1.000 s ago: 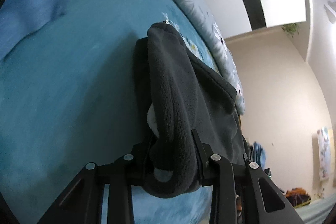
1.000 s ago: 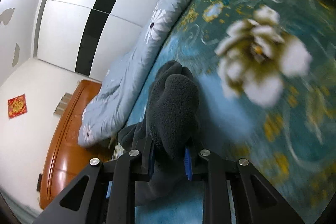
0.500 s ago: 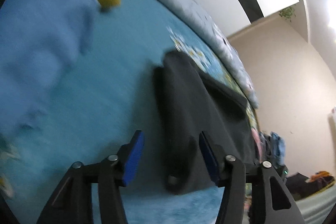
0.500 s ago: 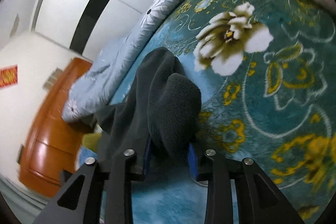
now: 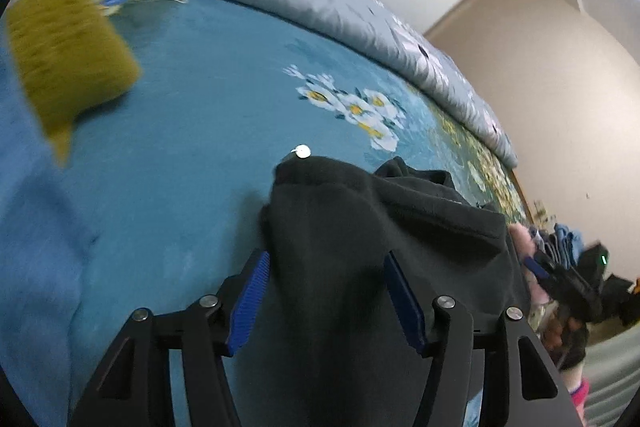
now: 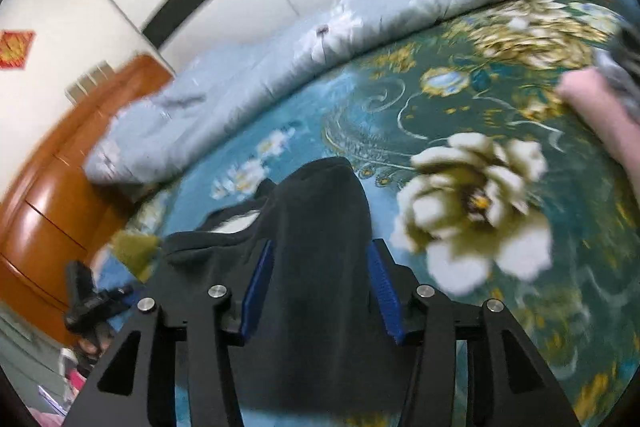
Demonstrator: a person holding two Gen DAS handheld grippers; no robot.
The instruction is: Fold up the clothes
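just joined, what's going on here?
A person with a handheld gripper in each hand is folding a dark fleece garment on a blue floral bedspread. Both the left gripper and right gripper have their jaws spread, with the fleece lying between the pads, apparently not clamped. A yellow-green cloth and a rolled grey-blue quilt lie farther back.
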